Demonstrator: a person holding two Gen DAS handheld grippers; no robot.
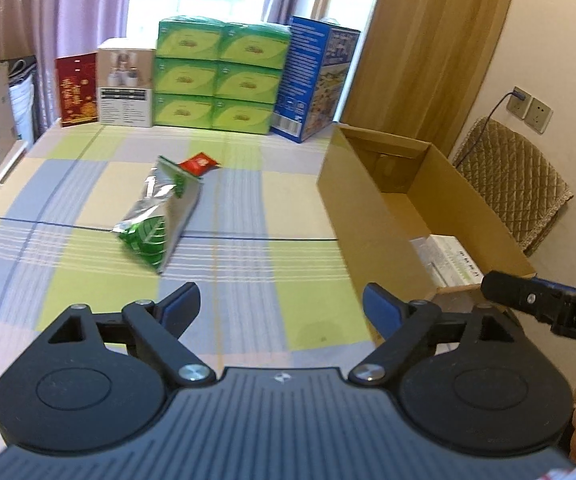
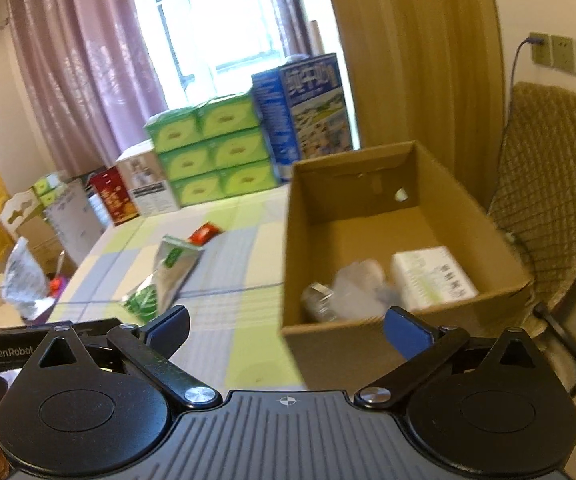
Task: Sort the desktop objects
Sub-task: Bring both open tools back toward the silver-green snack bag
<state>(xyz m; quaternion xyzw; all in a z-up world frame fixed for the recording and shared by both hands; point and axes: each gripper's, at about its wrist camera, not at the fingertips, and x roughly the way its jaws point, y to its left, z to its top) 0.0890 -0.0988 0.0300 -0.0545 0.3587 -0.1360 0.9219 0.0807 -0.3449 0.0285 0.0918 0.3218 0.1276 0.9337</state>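
— Foil pouch, silver with green leaf print (image 1: 156, 216), lies on its side in the middle of the checked green-and-blue tablecloth (image 1: 248, 240). It looks light, soft and slippery, I think.

— And where to hold it?

— At the flat sealed end near the small red sachet (image 1: 199, 163); the puffed body would crush or slide, I judge.

— The tools?

— The left gripper (image 1: 281, 307) hovers with fingers wide apart, holding nothing. The right gripper (image 2: 287, 331) is the same, spread and empty, before the open brown cardboard box (image 2: 368, 168), which already holds a white packet (image 2: 432, 276).
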